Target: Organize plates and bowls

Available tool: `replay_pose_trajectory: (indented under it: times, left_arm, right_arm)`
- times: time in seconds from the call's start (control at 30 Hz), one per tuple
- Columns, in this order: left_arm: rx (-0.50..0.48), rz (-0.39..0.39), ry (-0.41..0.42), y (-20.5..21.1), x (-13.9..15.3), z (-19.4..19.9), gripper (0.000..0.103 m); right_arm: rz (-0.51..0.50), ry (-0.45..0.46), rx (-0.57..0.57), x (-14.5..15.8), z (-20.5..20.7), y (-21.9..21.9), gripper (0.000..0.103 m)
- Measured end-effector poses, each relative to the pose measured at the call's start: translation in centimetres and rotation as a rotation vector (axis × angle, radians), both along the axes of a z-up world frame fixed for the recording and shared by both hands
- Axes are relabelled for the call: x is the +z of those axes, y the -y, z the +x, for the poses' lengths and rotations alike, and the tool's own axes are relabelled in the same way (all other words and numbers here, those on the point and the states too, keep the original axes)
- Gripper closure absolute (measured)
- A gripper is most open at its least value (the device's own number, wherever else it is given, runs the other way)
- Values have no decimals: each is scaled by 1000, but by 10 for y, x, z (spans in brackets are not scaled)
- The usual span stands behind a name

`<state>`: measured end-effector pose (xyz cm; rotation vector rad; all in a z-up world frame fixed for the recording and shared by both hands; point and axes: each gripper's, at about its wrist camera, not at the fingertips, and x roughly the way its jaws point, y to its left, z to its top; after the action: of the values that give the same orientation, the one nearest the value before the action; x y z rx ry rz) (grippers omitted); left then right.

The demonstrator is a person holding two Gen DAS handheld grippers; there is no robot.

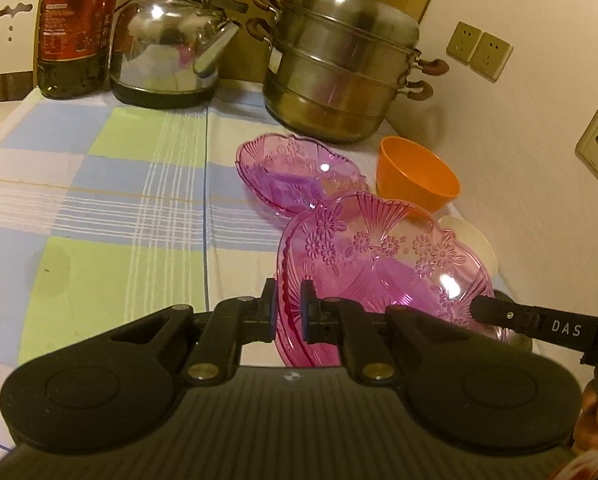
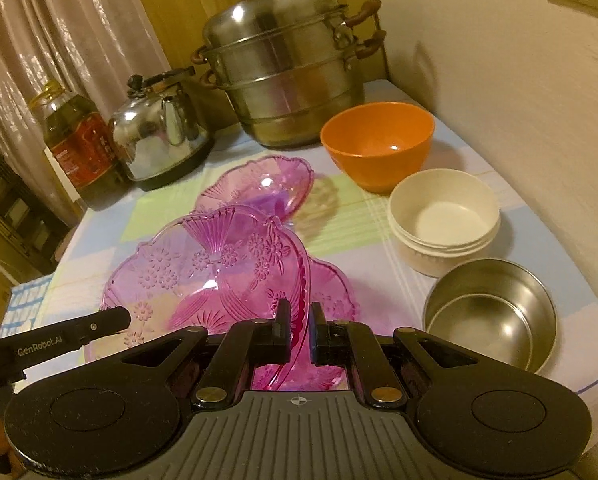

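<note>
A home kitchen or dining corner. A table with a checked cloth (image 1: 111, 184) holds a steel kettle (image 1: 167, 44), a tiered steamer pot (image 1: 339, 64), a large bottle of cooking oil (image 1: 75, 28), pink glass plates (image 1: 299, 172) and bowls (image 2: 379, 144). Behind it are a curtain (image 2: 59, 32), a wooden panel, a white chair back (image 1: 13, 36) and wall sockets (image 1: 479, 52) on a plastered wall.

Warm, dim indoor light cast a yellowish tint over both views. Glare spots shone on the steamer pot (image 1: 339, 60) and kettle (image 1: 167, 44), and on the pink glass plate (image 2: 207, 272). Fisheye distortion bent the edges, with dark corners; the wall (image 2: 539, 120) was softly blurred.
</note>
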<state>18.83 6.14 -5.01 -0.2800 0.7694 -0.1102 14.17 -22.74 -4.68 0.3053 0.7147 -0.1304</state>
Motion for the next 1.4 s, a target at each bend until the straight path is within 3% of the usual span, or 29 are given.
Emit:
replay_pose_trajectory:
  times: [1.4]
  left_arm:
    - [-71, 150, -76, 34, -37, 36, 90]
  right_arm:
    - [-7, -127, -76, -37, 23, 19, 93]
